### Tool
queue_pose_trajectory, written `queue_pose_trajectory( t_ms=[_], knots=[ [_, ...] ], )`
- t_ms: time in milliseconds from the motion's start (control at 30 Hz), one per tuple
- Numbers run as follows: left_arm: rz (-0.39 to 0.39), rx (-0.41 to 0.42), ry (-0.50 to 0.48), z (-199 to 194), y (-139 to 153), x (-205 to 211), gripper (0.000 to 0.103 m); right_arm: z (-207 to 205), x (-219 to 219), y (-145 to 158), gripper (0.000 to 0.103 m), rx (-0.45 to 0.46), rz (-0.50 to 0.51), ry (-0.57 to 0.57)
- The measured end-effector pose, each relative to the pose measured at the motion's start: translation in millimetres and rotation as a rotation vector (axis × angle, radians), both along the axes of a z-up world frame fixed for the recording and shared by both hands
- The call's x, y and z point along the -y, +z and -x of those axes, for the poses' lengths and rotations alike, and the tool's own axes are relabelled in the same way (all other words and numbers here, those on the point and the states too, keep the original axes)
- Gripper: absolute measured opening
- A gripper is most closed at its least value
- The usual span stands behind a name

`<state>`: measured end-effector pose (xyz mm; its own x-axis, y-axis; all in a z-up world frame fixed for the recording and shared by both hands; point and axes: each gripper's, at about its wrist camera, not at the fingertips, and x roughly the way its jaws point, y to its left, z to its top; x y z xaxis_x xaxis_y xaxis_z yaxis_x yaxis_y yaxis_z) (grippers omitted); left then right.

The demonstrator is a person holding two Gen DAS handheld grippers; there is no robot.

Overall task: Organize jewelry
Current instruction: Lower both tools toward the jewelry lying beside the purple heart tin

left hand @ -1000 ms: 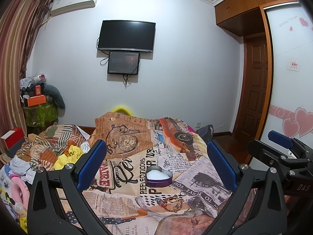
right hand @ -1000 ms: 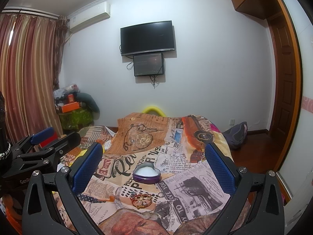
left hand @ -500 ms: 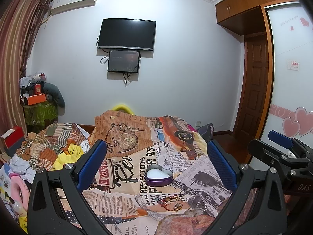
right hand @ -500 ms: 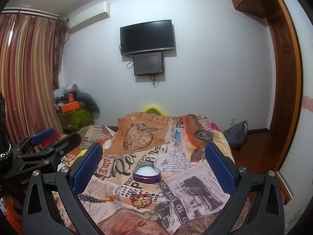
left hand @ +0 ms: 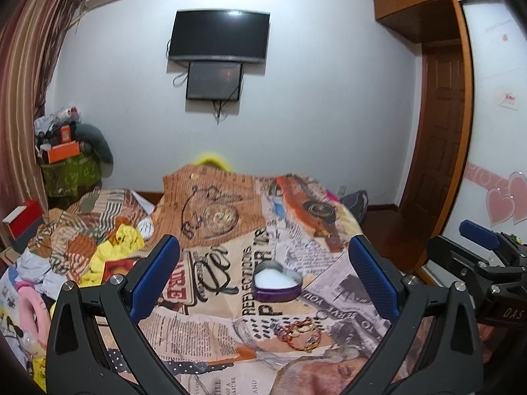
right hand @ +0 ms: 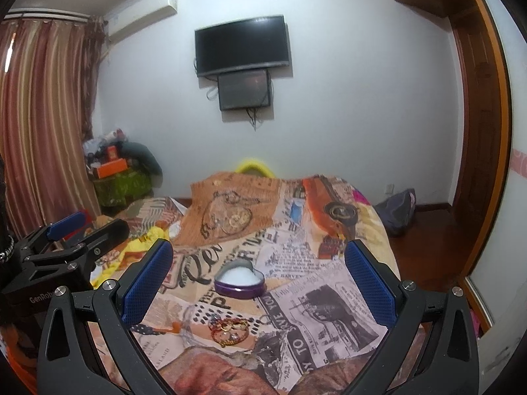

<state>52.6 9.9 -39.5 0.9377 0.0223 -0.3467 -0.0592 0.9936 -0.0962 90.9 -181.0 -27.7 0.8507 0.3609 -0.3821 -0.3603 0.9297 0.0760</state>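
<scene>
Nearby, heart-shaped tin point(left hand: 277, 284) beside jewelry point(left hand: 300, 333).

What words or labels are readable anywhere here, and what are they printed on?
"REFLECTIONS": on the newspaper-print bedspread, beside the heart-shaped tin.
"YOU": bedspread, right of the tin.
"TO": bedspread, seen from the right camera.
"DAS": on the right tongs, partly cut off.
"GenRob": on the left tongs, cut off by the near tongs.
Fine newspaper columns and the sticker on the wardrobe door: too small to read.
</scene>
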Motion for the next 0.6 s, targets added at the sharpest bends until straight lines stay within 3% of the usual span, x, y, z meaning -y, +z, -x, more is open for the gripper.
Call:
queue_pose_trajectory(
  t_ms=[333, 600],
  knots=[
    [0.014, -0.235, 0.01, -60.9, -61.0, -14.2, 0.103, -53.3, 5.8, -50.1, 0.103, -0.17, 0.068, -0.053],
    [0.038, -0.406, -0.017, -95.5, -109.1, -18.8, 0.087, -81.9, 8.2, -87.6, 0.103, -0.304, 0.108, -0.042]
  ],
)
